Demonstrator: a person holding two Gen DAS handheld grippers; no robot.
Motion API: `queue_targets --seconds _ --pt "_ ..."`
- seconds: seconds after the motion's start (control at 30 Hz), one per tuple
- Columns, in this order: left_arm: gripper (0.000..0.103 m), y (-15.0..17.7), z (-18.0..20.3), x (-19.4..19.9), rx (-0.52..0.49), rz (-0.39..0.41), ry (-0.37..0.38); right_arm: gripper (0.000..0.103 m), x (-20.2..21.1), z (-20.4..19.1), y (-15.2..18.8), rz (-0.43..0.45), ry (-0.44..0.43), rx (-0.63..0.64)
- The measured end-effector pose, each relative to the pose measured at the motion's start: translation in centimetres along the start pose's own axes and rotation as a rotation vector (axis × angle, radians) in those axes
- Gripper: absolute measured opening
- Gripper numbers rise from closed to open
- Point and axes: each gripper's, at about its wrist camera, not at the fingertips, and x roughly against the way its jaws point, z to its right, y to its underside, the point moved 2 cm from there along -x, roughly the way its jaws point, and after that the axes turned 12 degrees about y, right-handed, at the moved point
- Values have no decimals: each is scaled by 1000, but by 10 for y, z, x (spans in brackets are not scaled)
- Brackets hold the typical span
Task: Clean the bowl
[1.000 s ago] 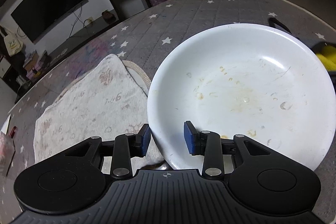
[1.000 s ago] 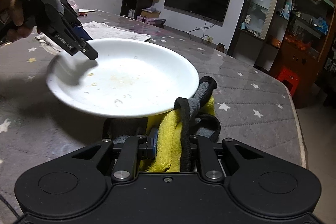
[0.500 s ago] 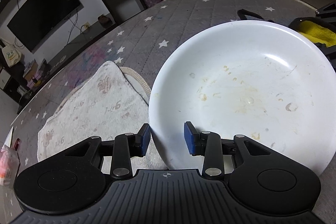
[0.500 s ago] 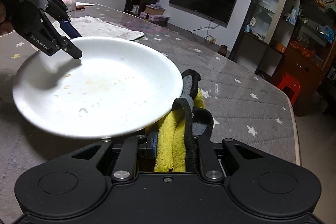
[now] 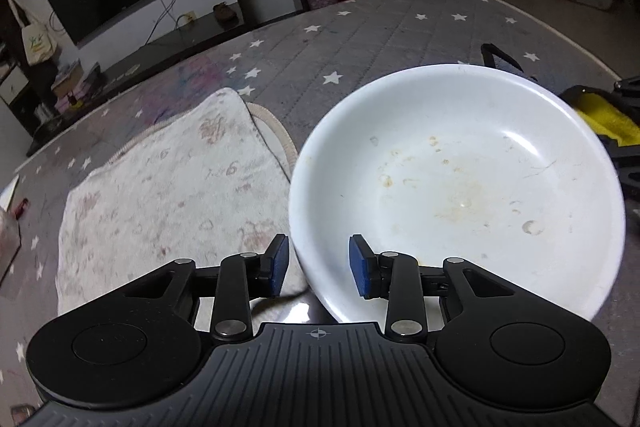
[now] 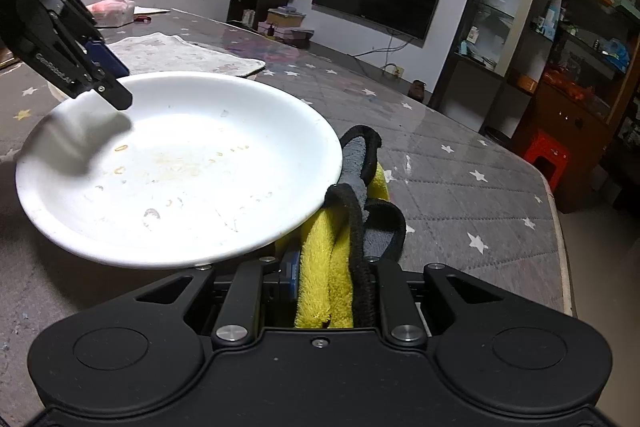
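Two grippers are at work here, and you have one thing in each. Your left gripper straddles the near rim of the white bowl, one blue pad outside the wall and one inside; the gap between the pads looks wider than the rim, yet the bowl appears to hang tilted above the star-patterned table, so I judge it a pinch on the rim, though pad contact is not plain to see. Your right gripper is pressed together on a yellow and grey cleaning cloth, which bunches up just beside the bowl's right edge and partly under it.

Dried yellowish smears and small crusted rings sit across the bowl's floor. Off to the left a stained white towel lies flat on the table.

Expect the bowl to be stiff, smooth and breakable, probably ceramic, with real weight hanging off that single rim hold. A glazed rim is slippery, so keep your hold deep on the wall, not on the lip alone. The cloth is soft and will fold; a firm wad near its middle should scrub best, and pushing hard at the far side could lever the bowl out of your left gripper
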Motion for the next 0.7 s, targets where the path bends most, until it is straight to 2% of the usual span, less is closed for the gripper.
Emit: queue_targets --seconds 0.27,0.7 --pt "36 12 5 6 69 -2 14 19 12 -5 4 -10 18 -23" --pt "37 20 12 11 88 20 13 19 40 -17 13 -29 31 -53"
